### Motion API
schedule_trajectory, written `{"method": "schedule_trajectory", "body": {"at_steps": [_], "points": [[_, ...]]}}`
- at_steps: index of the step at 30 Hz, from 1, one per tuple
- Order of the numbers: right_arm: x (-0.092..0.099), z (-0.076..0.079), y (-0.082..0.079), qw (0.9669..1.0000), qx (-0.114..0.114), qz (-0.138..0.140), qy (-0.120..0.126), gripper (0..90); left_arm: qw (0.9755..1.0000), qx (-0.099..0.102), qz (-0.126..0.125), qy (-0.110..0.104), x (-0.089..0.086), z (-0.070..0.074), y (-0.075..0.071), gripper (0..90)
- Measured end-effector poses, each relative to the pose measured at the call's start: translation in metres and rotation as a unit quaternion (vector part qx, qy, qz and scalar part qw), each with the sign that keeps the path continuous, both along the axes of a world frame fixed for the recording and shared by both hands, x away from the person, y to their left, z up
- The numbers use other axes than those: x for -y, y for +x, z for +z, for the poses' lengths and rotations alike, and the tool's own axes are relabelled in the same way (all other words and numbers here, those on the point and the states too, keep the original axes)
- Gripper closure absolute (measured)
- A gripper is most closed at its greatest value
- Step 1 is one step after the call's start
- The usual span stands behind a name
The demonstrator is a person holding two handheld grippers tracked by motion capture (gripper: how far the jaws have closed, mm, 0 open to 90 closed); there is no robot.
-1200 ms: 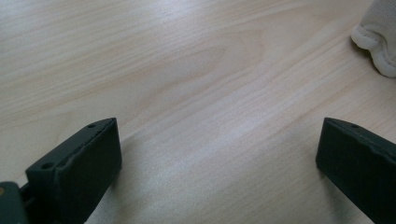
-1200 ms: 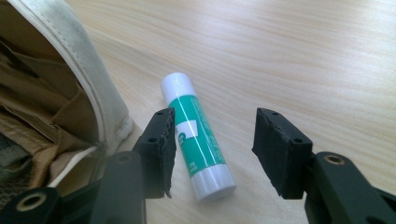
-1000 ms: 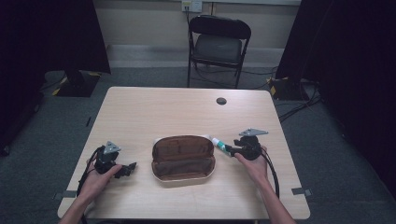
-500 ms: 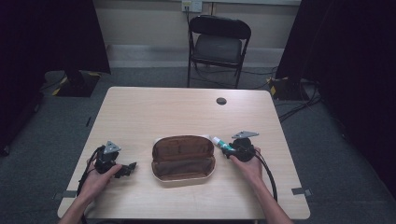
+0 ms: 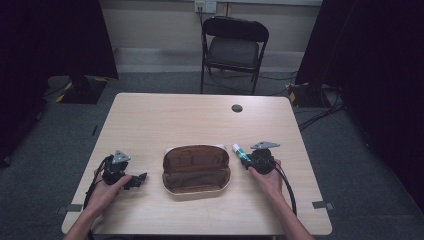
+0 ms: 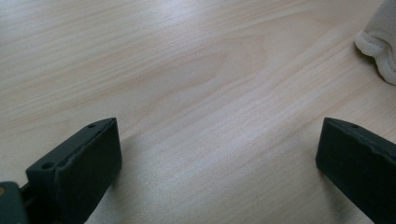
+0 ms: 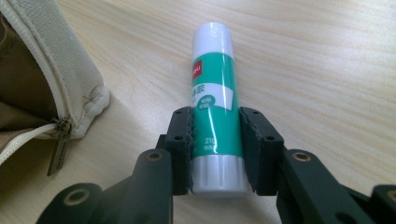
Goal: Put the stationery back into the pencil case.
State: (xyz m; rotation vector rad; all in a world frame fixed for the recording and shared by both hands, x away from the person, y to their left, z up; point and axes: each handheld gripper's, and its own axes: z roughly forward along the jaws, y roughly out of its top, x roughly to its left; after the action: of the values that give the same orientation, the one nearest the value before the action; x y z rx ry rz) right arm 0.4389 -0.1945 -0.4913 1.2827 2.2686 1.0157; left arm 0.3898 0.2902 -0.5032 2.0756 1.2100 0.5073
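Fingers of the right gripper [image 7: 215, 154] have just been closing and now clamp the glue stick [image 7: 214, 93] low on its barrel; it lies on the tabletop [image 5: 200, 120] beside the open pencil case [image 5: 196, 169]. Light, stiff and probably slick plastic, it seems best held mid-barrel; left gripper [image 6: 210, 172] fingers stand wide apart, empty.

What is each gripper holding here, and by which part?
The right gripper has its jaws just closed on the glue stick, gripping the lower green barrel near its base. The left gripper holds nothing, jaws wide open.
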Motion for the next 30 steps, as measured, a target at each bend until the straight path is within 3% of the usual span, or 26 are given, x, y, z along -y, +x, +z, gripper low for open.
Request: {"method": "schedule_trajectory", "body": {"at_steps": [4,18,30], "points": [[0.004,0.004,-0.004,0.9998,-0.005,-0.007,0.018,66.0,1.0000,0.000,-0.001,0.001,0.000,0.000,0.000,0.0],[0.012,0.025,-0.015,0.9975,0.014,-0.005,0.070,66.0,1.0000,0.000,-0.001,0.002,0.000,0.000,0.000,0.0],[0.006,0.052,-0.032,0.9949,0.043,0.028,0.086,66.1,1.0000,0.000,-0.001,0.001,0.000,0.000,0.000,0.0]]}}
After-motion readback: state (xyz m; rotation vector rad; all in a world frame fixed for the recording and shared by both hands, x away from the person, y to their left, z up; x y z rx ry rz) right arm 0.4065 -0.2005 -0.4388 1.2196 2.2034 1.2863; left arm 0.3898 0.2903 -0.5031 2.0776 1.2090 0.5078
